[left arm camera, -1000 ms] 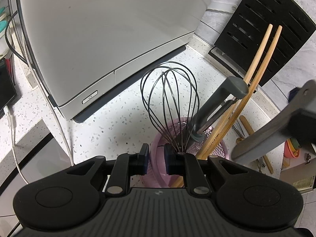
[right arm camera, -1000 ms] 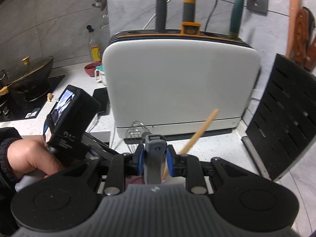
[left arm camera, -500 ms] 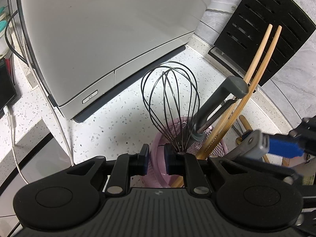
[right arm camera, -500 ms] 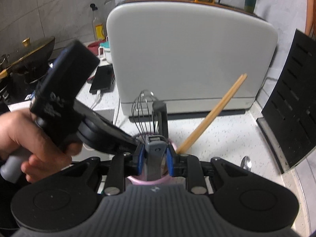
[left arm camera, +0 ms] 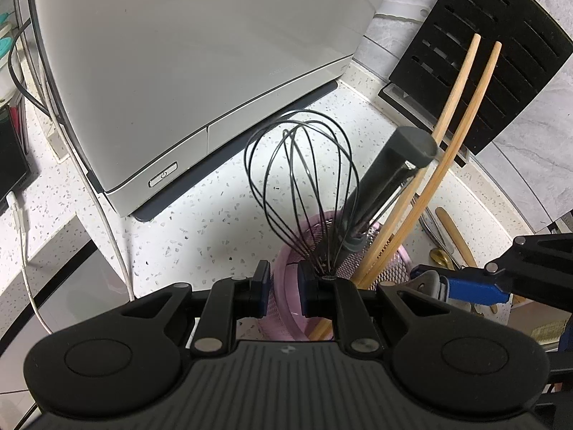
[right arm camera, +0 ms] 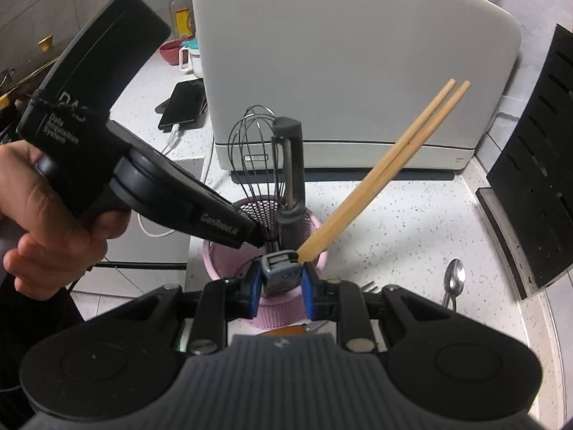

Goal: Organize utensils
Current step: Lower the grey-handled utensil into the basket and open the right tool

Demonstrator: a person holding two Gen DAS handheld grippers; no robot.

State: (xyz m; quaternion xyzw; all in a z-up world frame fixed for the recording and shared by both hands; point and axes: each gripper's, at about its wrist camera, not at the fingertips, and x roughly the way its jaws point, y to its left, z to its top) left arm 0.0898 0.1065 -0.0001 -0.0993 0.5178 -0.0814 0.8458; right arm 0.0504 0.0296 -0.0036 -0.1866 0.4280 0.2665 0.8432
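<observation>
My right gripper (right arm camera: 280,283) is clamped on a grey-handled utensil (right arm camera: 280,271), the blue pads pressing its handle from both sides, right over the near rim of the pink mesh holder (right arm camera: 317,231). From that gripper, the whisk (right arm camera: 252,150) stands at 11 o'clock inside the holder, the grey peeler (right arm camera: 292,168) at 12 o'clock, and the two wooden chopsticks (right arm camera: 386,168) lean out toward 2 o'clock. A spoon (right arm camera: 454,279) lies on the speckled counter (right arm camera: 412,222) at 3 o'clock.

My left gripper (left arm camera: 283,288) is pinched on the holder's rim, one pad outside and one inside the wall, with the whisk's wires rising at 12 o'clock.

Compared with a second ago, my right gripper has come down: then it faced the white appliance (right arm camera: 358,57) high up, now the holder fills the middle of its view. The left one has not shifted.

My left hand (right arm camera: 53,222) grips its handle at 9 o'clock in the right view, that gripper slanting down to the holder. Both grippers point steeply downward.
</observation>
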